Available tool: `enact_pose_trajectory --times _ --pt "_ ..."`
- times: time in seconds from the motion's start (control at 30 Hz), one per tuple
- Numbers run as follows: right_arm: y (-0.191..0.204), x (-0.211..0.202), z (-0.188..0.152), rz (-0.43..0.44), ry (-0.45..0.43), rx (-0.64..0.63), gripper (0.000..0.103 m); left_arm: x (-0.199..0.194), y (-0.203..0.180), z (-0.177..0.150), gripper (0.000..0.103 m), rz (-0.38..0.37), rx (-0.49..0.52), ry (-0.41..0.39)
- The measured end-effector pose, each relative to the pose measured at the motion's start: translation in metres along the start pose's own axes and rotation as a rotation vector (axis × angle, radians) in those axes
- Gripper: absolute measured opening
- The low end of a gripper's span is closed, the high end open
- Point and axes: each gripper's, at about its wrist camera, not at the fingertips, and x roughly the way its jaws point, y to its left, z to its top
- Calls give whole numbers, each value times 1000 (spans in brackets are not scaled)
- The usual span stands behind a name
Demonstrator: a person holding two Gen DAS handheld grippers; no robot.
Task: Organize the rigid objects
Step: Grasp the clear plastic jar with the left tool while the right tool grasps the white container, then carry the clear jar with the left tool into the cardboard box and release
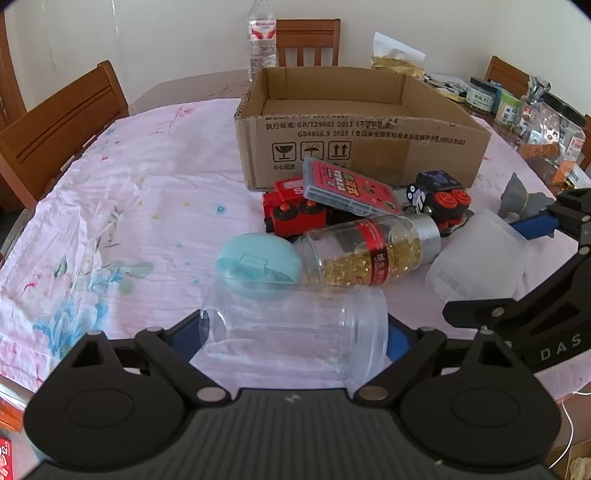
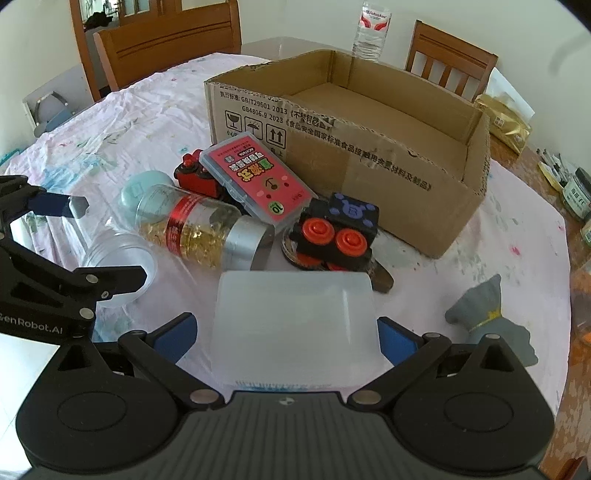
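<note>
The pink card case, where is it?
In both views, the pink card case leans on the red toy train, just before the cardboard box.

The left wrist camera is sitting low behind the left gripper (image 1: 293, 328), looking forward and a little down over the table (image 1: 110, 206). It is very close to a clear jar (image 1: 295, 328) and is facing the front wall of the cardboard box (image 1: 354, 144) farther back.

The right wrist camera is sitting just behind the right gripper (image 2: 286, 332), close to a white tub (image 2: 293, 328). It is looking at the box (image 2: 369, 158) from more to the right, so one corner is pointing toward it.

Both views are sharing the pile of toys, the pill bottle (image 1: 369, 251) (image 2: 203, 232), the box and the water bottle (image 1: 262, 37) (image 2: 371, 31). Each camera is also catching the other gripper at its edge.
</note>
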Motion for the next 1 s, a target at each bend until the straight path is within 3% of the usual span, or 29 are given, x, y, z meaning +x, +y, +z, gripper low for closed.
enact_pose_trajectory --times 0.5,0.63,1.0 --pt "1 5 12 -11 56 -8 95 -2 3 7 91 -4 -27 52" --pt "0 7 16 -28 73 0 86 -2 3 9 92 -7 -28 67" --pt "-10 -16 23 9 62 -23 86 -27 -3 32 91 -32 12 100"
